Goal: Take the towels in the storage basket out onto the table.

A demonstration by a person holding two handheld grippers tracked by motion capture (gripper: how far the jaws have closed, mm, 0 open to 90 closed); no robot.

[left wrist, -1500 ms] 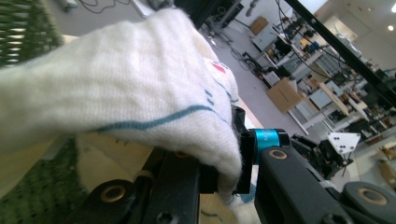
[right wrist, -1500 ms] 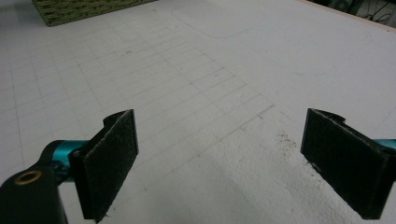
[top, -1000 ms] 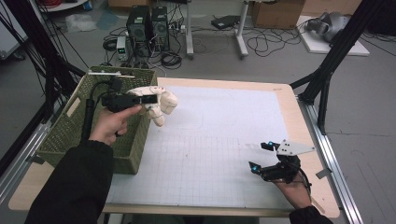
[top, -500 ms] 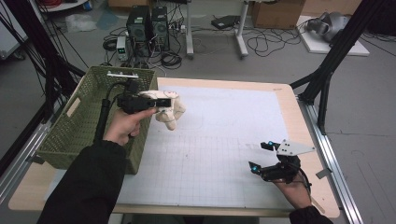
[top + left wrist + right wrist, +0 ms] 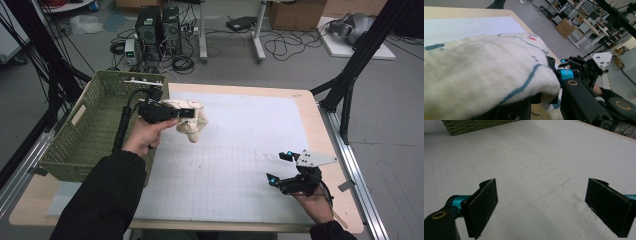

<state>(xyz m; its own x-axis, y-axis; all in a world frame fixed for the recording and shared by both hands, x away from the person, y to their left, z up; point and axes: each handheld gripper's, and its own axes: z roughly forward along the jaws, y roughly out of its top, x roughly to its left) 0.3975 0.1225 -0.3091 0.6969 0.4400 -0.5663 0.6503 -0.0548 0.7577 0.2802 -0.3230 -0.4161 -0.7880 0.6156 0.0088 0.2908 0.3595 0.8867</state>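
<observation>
Now the soft toy is clear of the basket and out over the mat.

Carried by the left claw (image 5: 186, 113), the cream soft toy (image 5: 192, 120) has travelled rightward from above the green wicker basket (image 5: 85, 131) at the tabletop's left edge; a second ago it hung at the basket's right rim, and now it hangs over the white gridded mat (image 5: 235, 150), just right of that rim. The left claw's jaws are clamped nearly together on the plush, whose cream knit with teal stitching bulges over them in the left gripper view. The right claw (image 5: 280, 167) rests unmoved at the near right, jaws spread wide with nothing between them. Judging by this, the lift-out is done and a set-down on the mat seems next.
</observation>
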